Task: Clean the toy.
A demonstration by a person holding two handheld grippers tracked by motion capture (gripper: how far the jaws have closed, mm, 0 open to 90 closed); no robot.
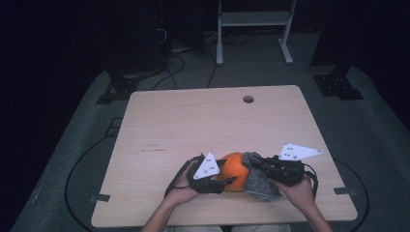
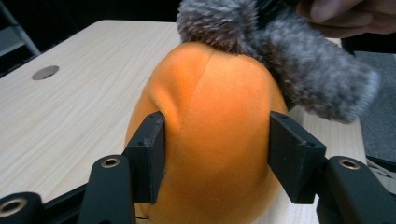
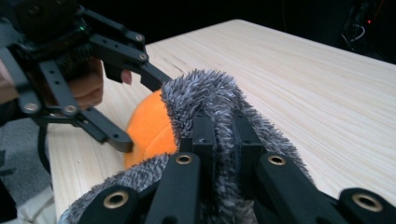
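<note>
Dark room all around, and one pale wooden desk [image 1: 193,125] lit in the middle of it, with all the action down at the near edge. Sitting there is an orange plush ball [image 1: 235,170], and a grey fuzzy cover [image 1: 258,183] is draped against its right side and over its top.

Left gripper [image 1: 223,180] comes in from the left of the ball, and in the left gripper view its fingers [image 2: 149,154] straddle the orange body, pads pressing into both flanks. That looks like a bracing grip, there to stop the soft ball rolling or squashing away.

Right gripper [image 1: 256,166] works from the other side of the ball. Its fingers [image 3: 205,140] are pinched tight together on a fold of the grey fur, right at the top edge of the ball. My read is that the fur is being stretched against the ball while the left side anchors it. Whether the cover is going on or coming off, I can't say from this.

Beyond the ball, the desk runs bare to a small round hole [image 1: 248,99] near the far edge.
</note>
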